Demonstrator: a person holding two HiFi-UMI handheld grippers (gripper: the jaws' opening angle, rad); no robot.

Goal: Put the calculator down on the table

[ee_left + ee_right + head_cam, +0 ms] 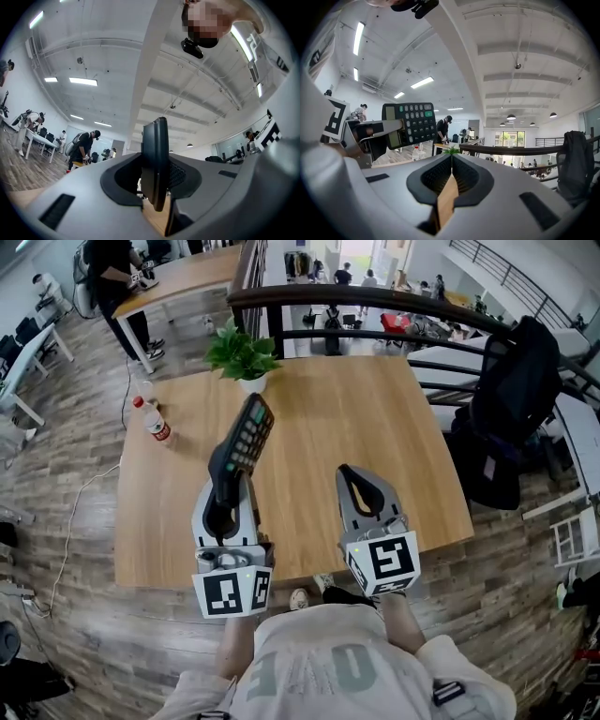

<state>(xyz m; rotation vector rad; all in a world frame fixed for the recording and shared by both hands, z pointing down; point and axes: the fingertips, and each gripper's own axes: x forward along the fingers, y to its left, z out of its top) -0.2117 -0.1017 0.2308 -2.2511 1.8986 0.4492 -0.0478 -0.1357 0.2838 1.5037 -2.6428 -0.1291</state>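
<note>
Left hand-held gripper (225, 498) clamps the calculator (247, 434) by its lower end, the keypad rising beyond the jaws above the counter (366, 418), ready for lowering flat. Right hand-held gripper (362, 486), jaws together and empty, hangs alongside, clear of it.

Black calculator (247, 435) tilted above table (375, 427) (airborne).

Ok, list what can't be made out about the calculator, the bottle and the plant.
- Calculator keys: left gripper view shows only its thin edge.
- Its screen: right gripper view, partly behind the left gripper, too small.
- Bottle label: head view, too small.
- Plant pot: head view, mostly under leaves.
</note>
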